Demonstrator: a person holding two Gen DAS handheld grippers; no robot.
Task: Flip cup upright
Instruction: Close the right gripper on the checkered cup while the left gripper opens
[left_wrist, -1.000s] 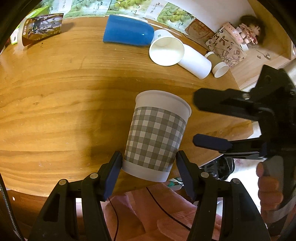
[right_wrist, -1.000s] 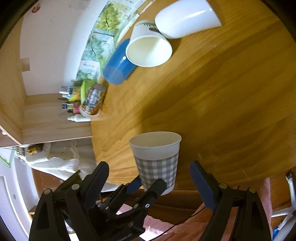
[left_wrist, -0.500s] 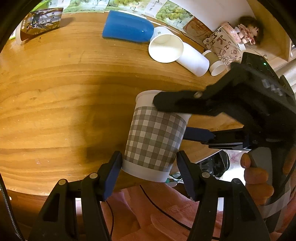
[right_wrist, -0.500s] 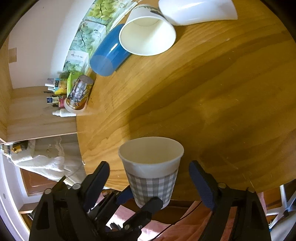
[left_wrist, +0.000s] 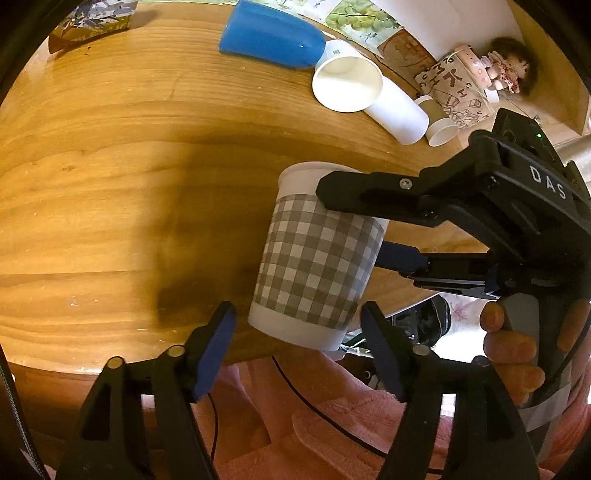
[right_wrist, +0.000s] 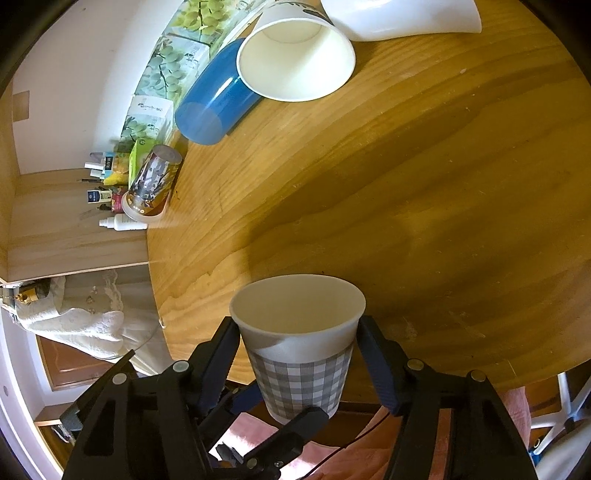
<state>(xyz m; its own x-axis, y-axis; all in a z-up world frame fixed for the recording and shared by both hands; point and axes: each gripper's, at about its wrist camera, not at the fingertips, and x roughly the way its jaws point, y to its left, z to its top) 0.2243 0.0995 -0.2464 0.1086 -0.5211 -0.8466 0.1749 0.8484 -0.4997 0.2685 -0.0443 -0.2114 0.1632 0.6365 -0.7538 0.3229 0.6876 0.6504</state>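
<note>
A grey-and-white checked paper cup (left_wrist: 314, 254) is held mouth up at the near edge of the wooden table (left_wrist: 110, 192). My right gripper (right_wrist: 299, 341) is shut on its upper part, one finger on each side below the rim; the cup (right_wrist: 303, 354) fills the space between its fingers. In the left wrist view the right gripper (left_wrist: 354, 229) reaches in from the right across the cup. My left gripper (left_wrist: 297, 317) is open around the cup's base, its fingertips (left_wrist: 221, 325) apart from the cup wall.
At the far side lie a blue cup (left_wrist: 269, 35), a white paper cup (left_wrist: 347, 83), a white tumbler (left_wrist: 400, 114) and a small brown cup (left_wrist: 439, 127). A printed cup (right_wrist: 151, 184) stands inverted at the table's left. The table edge runs just below the held cup.
My right gripper moved in around the cup's upper part and closed on it. My left gripper, which gripped the cup's base, has opened and its fingers stand clear.
</note>
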